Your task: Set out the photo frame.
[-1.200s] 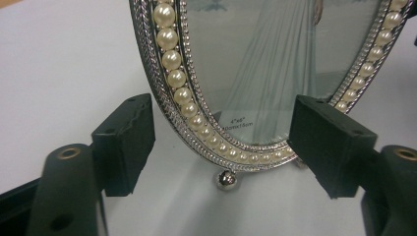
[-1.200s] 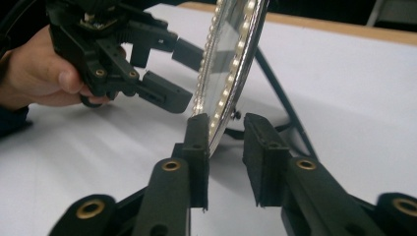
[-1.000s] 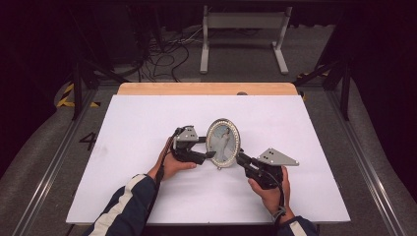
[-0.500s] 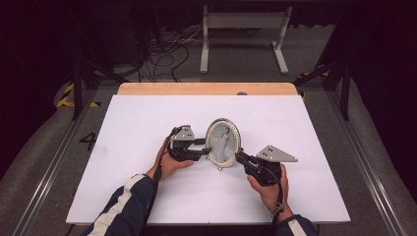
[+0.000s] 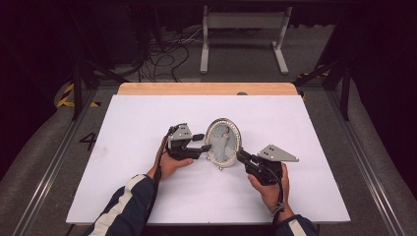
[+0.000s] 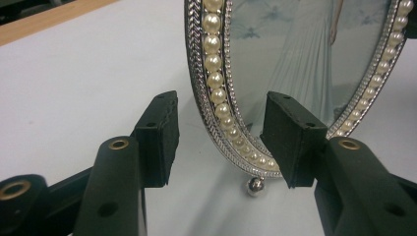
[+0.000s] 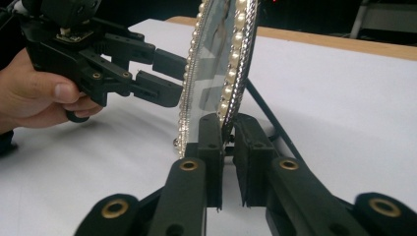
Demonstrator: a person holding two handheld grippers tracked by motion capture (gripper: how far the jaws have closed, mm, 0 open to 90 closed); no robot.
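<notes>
Standing upright on the white counter [image 5: 147,196], the oval picture frame [image 5: 223,142], between the two tools; propped from behind by a thin dark strut [image 7: 268,118], resting in front on a small metal ball foot [image 6: 255,186].

Gripping the frame's lower rim, the right tool [image 7: 226,129]; both pads clenched on the pearl-and-metal edge, one on the glass face, one on the back. Straddling the opposite edge, the left tool [image 6: 223,137]; jaws having just been widening, one pad [image 6: 160,132] standing clear of the rim, the other [image 6: 290,137] sitting at the beaded front (pressing or merely brushing, hard to say), so released rather than grasping.

Judging the handling: probably light but rigid; glass front likely fragile, so squeezing across the face is risking a crack; pearl beading [image 6: 219,96] and polished braided metal likely slippery under hard pads, and beads possibly glued on, so prone to popping off under a scraping pinch. Better taking hold across the rim's thickness, low near the foot, as the right tool is doing; keeping the strut free, avoiding any twisting between the two tools, since a tall narrow thing on such a small footing is tipping easily.
</notes>
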